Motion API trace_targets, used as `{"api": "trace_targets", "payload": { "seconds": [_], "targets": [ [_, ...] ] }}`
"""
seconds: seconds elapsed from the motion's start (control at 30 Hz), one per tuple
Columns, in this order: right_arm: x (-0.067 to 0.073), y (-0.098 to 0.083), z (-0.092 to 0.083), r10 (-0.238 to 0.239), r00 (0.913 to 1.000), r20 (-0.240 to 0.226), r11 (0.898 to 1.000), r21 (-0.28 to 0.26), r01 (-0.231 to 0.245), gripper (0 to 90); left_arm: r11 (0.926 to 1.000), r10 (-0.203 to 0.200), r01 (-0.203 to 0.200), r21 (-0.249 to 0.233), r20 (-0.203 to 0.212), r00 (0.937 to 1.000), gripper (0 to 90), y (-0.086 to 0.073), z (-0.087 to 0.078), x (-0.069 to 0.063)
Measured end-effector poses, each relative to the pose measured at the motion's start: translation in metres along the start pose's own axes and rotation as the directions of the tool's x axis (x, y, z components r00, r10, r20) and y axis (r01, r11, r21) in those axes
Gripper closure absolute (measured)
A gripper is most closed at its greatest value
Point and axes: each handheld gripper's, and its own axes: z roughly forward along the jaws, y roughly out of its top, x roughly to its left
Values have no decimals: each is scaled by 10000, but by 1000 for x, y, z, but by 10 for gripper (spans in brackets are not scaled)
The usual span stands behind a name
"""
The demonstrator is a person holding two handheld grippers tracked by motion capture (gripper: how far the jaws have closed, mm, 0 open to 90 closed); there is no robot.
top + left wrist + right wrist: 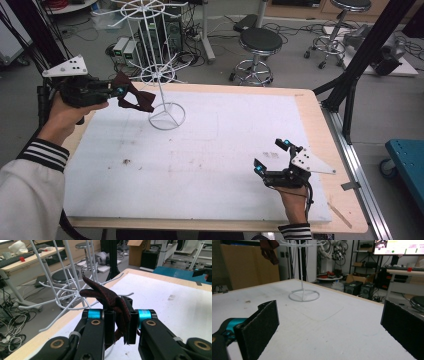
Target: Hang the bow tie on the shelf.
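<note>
A dark red bow tie [136, 98] hangs in the air at the table's far left, pinched in my left gripper [118, 91], which is shut on it. In the left gripper view the cloth [110, 300] sticks up between the two black jaws, close to the lower hooks of a white wire stand [72, 290]. The stand [161, 75] rises from a ring base [167, 116] on the white mat. My right gripper [272, 156] rests low at the mat's front right, open with nothing between its wide-apart jaws. From there the stand's base [304, 295] and the bow tie [269, 250] show far off.
A white foam mat [210, 150] covers most of the wooden table [312, 115]. Stools [260, 42], computer cases and cables stand on the floor beyond the far edge. A black frame post [350, 85] and a blue cart [407, 160] stand at the right.
</note>
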Motion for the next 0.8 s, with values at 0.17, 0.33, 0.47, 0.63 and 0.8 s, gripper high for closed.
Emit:
{"api": "trace_targets", "payload": {
  "seconds": [0.17,0.33,0.47,0.63,0.8],
  "targets": [
    [1,-9,1,77,9999,85,10000,-24,-77,9,9999,80,-81,142,42,10000,819,5,8,4],
    [1,-16,1,-4,9999,166,9998,-179,7,9,9993,130,-133,336,98,9999,819,8,16,8],
    [2,-20,2,-16,9997,254,9998,-205,21,9,9994,95,-98,339,71,9999,819,9,20,11],
    [1,-26,4,73,9995,304,9999,-136,-69,9,9979,130,-131,641,16,9999,819,7,27,13],
    [1,-30,5,104,9993,371,9997,-235,-96,9,9954,276,-283,913,88,9996,820,8,35,13]
  ]
}}
